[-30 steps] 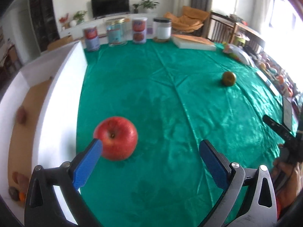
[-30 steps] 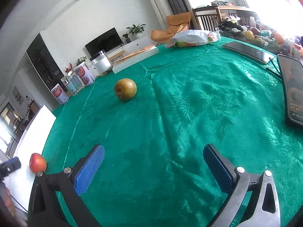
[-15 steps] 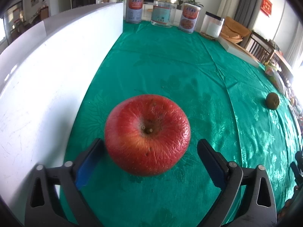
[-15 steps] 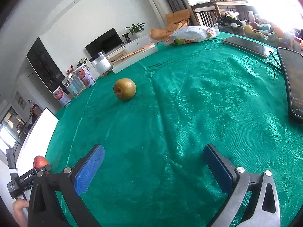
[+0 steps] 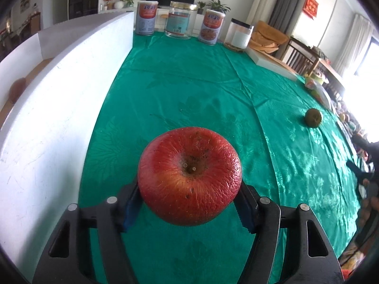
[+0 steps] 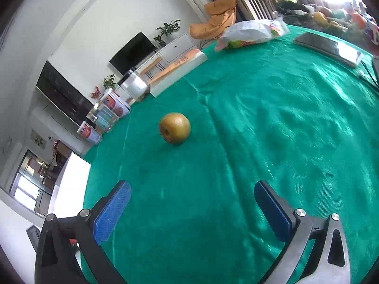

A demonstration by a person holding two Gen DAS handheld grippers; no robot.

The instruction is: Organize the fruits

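1. The left gripper (image 5: pixel 189 203) has its two jaws closing on the one red apple (image 5: pixel 189 177). The blue pads (image 5: pixel 131 207) are against its two sides, and the stem hollow faces the camera.
2. The apple is over the green cloth (image 5: pixel 189 90), just beside the wall of the white box (image 5: pixel 59 108), which stands at its left. Whether the apple touches the cloth I cannot tell.
3. The left gripper points steeply down at the cloth and is nearly parallel to the box wall.
4. The right gripper (image 6: pixel 191 203) has its two fingers wide apart with nothing between them. It hangs above bare cloth and is tilted down.
5. One brown pear (image 6: pixel 174 128) lies on the cloth ahead of the right gripper, well apart from it and from the apple.
6. Inside the box, one dark round fruit (image 5: pixel 17 87) lies on the brown floor. What kind it is I cannot tell.
7. Four containers stand at the far end of the cloth beyond the apple: two tins (image 5: pixel 146 18), one glass jar (image 5: pixel 181 20) between them, and one white jar (image 5: pixel 239 35) with a dark lid.
8. A flat white box (image 5: pixel 272 64) lies just beside the white jar.
9. One plastic bag (image 6: pixel 253 34) and one phone (image 6: pixel 329 47) lie beyond the pear.
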